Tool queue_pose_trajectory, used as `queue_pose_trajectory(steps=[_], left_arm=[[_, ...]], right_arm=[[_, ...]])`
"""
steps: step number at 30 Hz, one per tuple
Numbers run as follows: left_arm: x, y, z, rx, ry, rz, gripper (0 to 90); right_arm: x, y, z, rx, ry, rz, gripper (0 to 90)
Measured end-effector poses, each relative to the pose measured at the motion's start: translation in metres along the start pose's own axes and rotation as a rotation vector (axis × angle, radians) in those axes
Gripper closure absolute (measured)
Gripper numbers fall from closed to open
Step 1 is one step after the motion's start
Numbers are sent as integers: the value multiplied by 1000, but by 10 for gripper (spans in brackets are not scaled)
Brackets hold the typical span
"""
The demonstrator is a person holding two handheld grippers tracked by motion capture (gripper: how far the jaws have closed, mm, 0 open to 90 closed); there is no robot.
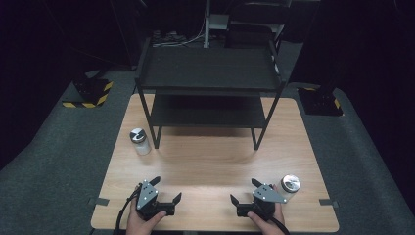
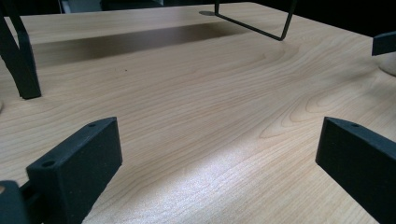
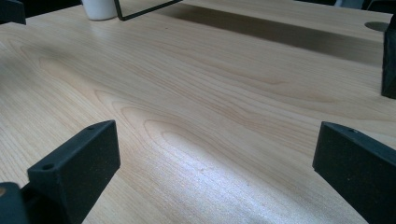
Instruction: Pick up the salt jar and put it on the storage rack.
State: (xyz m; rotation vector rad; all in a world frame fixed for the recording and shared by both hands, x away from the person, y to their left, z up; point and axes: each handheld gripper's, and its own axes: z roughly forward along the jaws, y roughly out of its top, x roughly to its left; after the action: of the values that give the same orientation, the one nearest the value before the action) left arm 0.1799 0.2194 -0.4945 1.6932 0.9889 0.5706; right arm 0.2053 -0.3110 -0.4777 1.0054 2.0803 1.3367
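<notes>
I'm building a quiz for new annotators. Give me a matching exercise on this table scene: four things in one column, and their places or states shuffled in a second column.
Things:
1. jar with black-and-white lid
2. jar with silver lid
3. black shelf rack
4. left gripper

Places or states:
A. far half of the table, standing on thin legs
B. beside the right gripper
C. jaws open, nothing between them
D. by the rack's front left leg

Pairs: 1-D, 2-B, 3-A, 4-C
</notes>
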Motion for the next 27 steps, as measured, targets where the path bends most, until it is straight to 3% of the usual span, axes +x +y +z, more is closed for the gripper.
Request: queue_pose_trajectory(steps=[6, 27], left_arm=[[-5, 0, 1, 0, 5, 34, 6], [-8, -1, 3, -12, -2, 38, 6]], right_arm=[[0, 1, 0, 7, -2, 10, 4], [3, 0, -1, 2, -6, -2, 4]])
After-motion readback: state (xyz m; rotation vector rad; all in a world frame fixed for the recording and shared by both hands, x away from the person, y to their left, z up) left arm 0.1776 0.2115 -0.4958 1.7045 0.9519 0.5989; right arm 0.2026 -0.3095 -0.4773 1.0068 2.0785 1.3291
